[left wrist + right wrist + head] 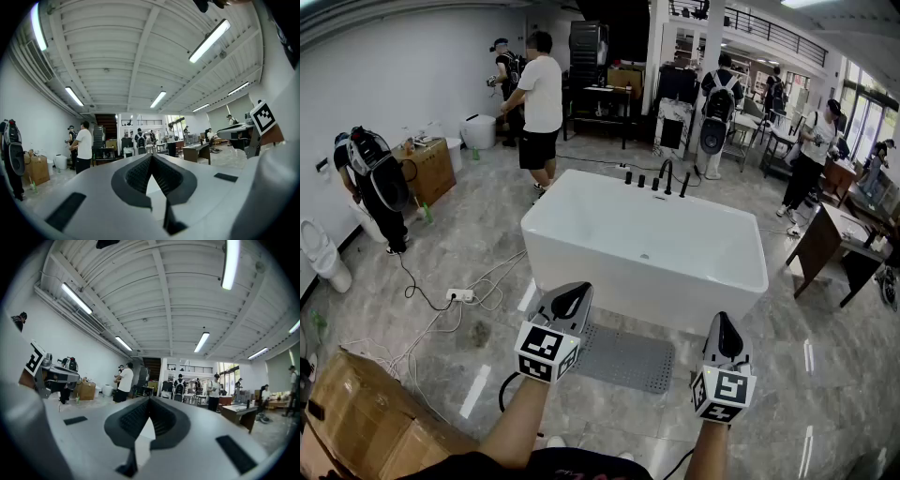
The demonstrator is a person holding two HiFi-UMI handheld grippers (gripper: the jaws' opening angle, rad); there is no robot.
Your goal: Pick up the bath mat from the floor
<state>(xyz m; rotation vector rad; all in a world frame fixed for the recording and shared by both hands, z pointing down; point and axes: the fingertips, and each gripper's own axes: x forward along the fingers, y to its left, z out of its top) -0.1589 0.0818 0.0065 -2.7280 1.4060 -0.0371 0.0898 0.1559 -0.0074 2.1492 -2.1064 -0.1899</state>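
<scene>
- Print in view: black-and-white square patterns on the left marker cube (546, 349) and the right marker cube (722, 392). These are codes, not words. Anything printed on the cardboard box (366, 417) at lower left is too small to read.
- Left gripper (570, 298): held out on a bare forearm (520, 422) that rises from the bottom edge. Its nose points forward toward the bathtub (647, 244).
- Left gripper view: the left gripper (152, 157) looks level across the room. The jaws are closed tip to tip, with nothing between them.
- Right gripper (724, 328): held in the same way, further right and a little nearer the body, well apart from the left one.
- Right gripper view: the right gripper (149, 400) has its jaws pressed together and is empty. The other gripper's marker shows at the left edge.
- Bath mat (623, 356): grey and dotted, lying flat on the tiled floor (825, 375), just in front of the bathtub's near wall.
- In the head view the mat sits between the two grippers, and its left end is partly hidden behind the left gripper.
- Neither gripper appears to touch the mat. Both seem to be held above it, though height is hard to judge from this steep angle.
</scene>
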